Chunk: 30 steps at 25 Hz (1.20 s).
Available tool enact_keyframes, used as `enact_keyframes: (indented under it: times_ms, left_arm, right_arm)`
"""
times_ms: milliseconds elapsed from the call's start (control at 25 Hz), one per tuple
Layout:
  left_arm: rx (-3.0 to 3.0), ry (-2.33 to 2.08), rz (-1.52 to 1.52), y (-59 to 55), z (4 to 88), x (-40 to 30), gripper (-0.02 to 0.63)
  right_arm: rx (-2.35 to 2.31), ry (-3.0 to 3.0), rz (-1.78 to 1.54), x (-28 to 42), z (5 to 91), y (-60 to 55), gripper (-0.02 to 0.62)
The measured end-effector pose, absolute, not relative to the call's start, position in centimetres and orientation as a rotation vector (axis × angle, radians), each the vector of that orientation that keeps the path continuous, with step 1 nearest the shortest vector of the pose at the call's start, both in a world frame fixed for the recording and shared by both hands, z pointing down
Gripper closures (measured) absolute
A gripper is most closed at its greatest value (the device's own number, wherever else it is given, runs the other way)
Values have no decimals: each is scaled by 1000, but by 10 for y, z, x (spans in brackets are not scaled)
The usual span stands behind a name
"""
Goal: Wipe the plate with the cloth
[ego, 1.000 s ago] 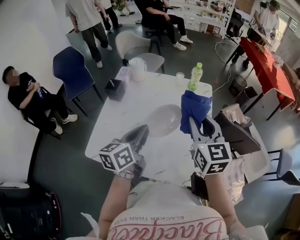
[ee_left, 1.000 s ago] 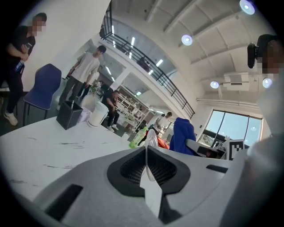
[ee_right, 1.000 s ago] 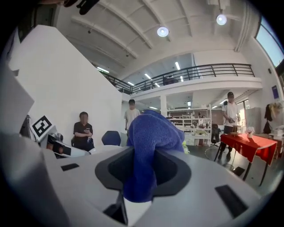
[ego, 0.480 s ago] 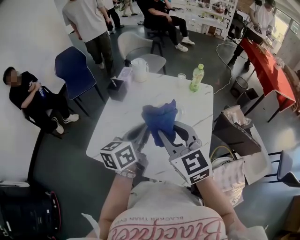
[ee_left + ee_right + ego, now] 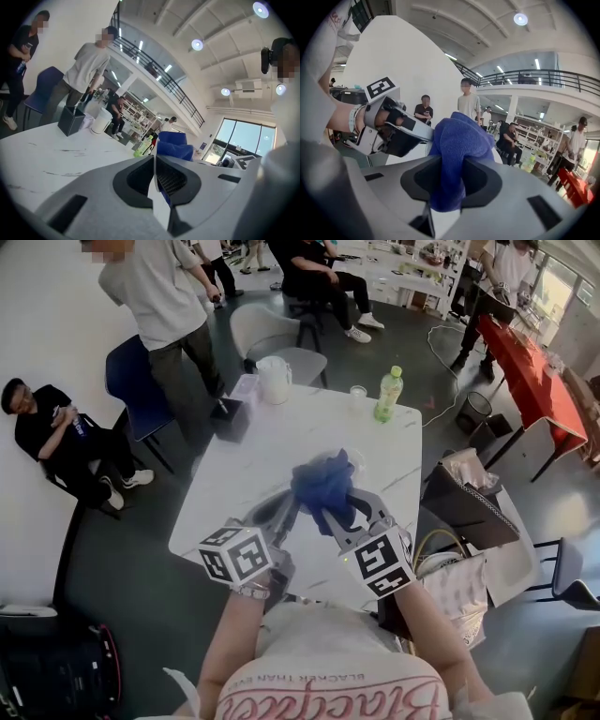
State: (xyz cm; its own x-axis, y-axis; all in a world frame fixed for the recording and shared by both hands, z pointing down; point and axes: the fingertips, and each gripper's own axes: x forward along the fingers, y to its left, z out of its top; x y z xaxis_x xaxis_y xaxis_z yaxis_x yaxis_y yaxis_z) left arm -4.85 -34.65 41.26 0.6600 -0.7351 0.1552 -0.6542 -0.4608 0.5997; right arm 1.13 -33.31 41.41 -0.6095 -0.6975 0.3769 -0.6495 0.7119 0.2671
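Note:
My left gripper (image 5: 279, 509) stays low over the white table (image 5: 234, 470), shut on the thin white rim of the plate (image 5: 159, 208), which shows edge-on between its jaws (image 5: 153, 174). In the head view the plate is almost wholly hidden under the blue cloth (image 5: 323, 480). That bunched cloth is pinched in my right gripper (image 5: 330, 514), which is shut on it and lies just right of the left gripper's tips. In the right gripper view the cloth (image 5: 457, 150) bulges out past the jaws (image 5: 447, 187), with the left gripper (image 5: 393, 129) close beside it.
At the table's far edge stand a green bottle (image 5: 388, 393), a clear cup (image 5: 357, 392), a white jug (image 5: 275, 379) and a black box (image 5: 231, 418). A person (image 5: 169, 324) stands at the far left corner by a blue chair (image 5: 127, 381). A bag (image 5: 469, 495) sits at the right.
My right gripper carried the cloth left and down from the plate's right side onto the plate, rolling as it went. The left gripper held still. A person walked up to the table's far left corner.

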Motion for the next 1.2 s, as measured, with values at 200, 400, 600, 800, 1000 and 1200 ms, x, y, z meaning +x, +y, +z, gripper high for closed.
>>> enact_keyframes:
  times_ms: [200,400,600,800,1000,1200]
  left_arm:
    - [2251,-1073,-154,-344,413,-47,591]
    - [2303,-1100,-130,-347,413,-51,591]
    - [2484,-1181,-23,-346,409,-53,592]
    - [2772,-1352,213,-349,409,-50,592]
    - [3045,-1466,489,-344,407,-37,592]
    - [3285,-1491,750,-336,403,-21,592]
  right_arm:
    - [1104,-2371,-117,44,428,-345,491]
    - [1248,-2287,-50,82,439,-364,491]
    - [1364,-2230,-1,117,437,-373,491]
    - [1463,-2218,7,139,421,-378,491]
    - [1431,-2276,-27,134,394,-374,491]
    - [1265,-2458,30,107,366,-364,491]
